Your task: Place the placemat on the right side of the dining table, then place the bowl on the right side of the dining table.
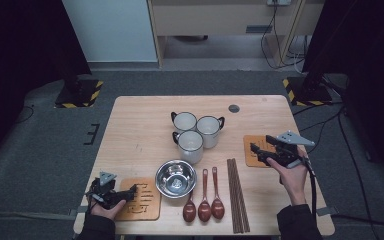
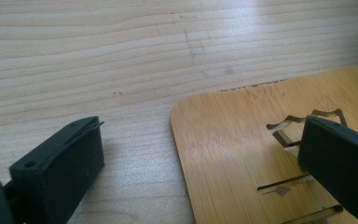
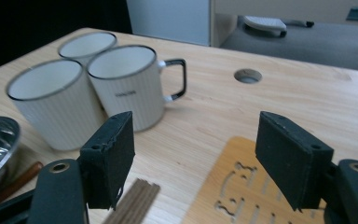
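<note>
The right claw (image 1: 258, 150) hangs above the right wooden coaster (image 1: 254, 155), clear of the surface (image 1: 140, 130). In the right gripper view its jaws stand well apart with nothing between the pads (image 3: 109, 156) — the coaster lies below and just ahead of them, untouched. Ahead of this claw stand three white mugs (image 1: 200, 131); the bundle of chopsticks (image 1: 237, 195) lies beside it, with three wooden spoons (image 1: 204, 196) and the steel bowl (image 1: 176, 178) farther off.

The left claw (image 1: 130, 192) rests low at the left wooden coaster (image 1: 141, 200). Its jaws are spread wide and grip nothing — in the left gripper view one jaw sits over bare wood, the other over the coaster's cut-out pattern (image 2: 303, 126), and the coaster's rounded corner lies between them.
</note>
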A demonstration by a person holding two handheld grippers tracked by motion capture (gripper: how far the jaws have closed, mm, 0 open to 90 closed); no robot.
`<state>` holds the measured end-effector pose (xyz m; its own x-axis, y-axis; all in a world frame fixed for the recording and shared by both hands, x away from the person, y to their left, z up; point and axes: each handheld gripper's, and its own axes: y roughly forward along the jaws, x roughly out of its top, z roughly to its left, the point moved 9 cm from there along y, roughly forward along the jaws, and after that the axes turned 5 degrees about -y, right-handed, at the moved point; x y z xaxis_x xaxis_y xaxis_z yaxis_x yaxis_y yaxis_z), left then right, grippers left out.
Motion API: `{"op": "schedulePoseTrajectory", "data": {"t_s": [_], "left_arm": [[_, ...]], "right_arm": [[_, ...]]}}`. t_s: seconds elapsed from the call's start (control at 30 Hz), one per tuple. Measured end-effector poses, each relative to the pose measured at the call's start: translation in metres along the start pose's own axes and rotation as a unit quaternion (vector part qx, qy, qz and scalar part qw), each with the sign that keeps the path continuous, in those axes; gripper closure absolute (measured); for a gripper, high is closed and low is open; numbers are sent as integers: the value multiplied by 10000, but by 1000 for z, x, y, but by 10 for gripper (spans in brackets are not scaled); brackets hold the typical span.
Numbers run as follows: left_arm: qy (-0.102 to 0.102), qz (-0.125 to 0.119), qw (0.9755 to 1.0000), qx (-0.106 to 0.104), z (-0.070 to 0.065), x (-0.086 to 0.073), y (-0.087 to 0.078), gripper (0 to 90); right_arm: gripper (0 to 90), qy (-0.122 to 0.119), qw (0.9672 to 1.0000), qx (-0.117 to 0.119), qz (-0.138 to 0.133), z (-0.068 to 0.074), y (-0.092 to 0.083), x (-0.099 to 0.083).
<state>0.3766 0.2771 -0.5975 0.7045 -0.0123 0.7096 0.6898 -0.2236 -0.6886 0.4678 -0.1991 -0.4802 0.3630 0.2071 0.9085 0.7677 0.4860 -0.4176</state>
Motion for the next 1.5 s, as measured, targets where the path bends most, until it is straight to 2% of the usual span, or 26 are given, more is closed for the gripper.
{"op": "schedulePoseTrajectory", "data": {"t_s": [0.13, 0.47, 0.53, 0.67, 0.7, 0.73, 0.77, 0.8, 0.93, 1.03, 1.2, 1.5], "left_arm": [[6, 2, 10000, -7, 0, 0, 0, 0], [11, 2, 10000, -18, 0, 0, 0, 0], [12, 3, 10000, -17, 0, 0, 0, 0], [15, 4, 10000, -22, 0, 0, 0, 0], [16, 4, 10000, -21, 0, 0, 0, 0], [17, 4, 10000, -22, 0, 0, 0, 0], [17, 5, 10000, -22, 0, 0, 0, 0], [19, 4, 10000, -25, 0, 0, 0, 0], [20, 4, 10000, -24, 0, 0, 0, 0], [20, 3, 10000, -24, 0, 0, 0, 0], [20, 5, 10000, -24, 0, 0, 0, 0], [20, 2, 10000, -24, 0, 0, 0, 0]], "right_arm": [[284, -32, 9999, 135, -90, 11, -1, 8], [289, -152, 9993, 282, -212, 27, 0, 19], [290, -204, 9992, 297, -186, 30, 1, 19], [291, -155, 9992, 358, -90, 35, 3, 19], [298, -127, 9991, 407, -82, 37, 3, 19], [305, 23, 9984, 565, -69, 44, 5, 19], [305, 23, 9984, 565, -69, 44, 5, 19], [310, 17, 9980, 628, -17, 50, 8, 19], [310, -12, 9975, 704, 5, 57, 11, 20], [315, -59, 9964, 844, -3, 69, 12, 23], [315, -115, 9959, 897, 8, 78, 14, 26], [353, -207, 9943, 1037, 145, 99, 30, 24]]}}
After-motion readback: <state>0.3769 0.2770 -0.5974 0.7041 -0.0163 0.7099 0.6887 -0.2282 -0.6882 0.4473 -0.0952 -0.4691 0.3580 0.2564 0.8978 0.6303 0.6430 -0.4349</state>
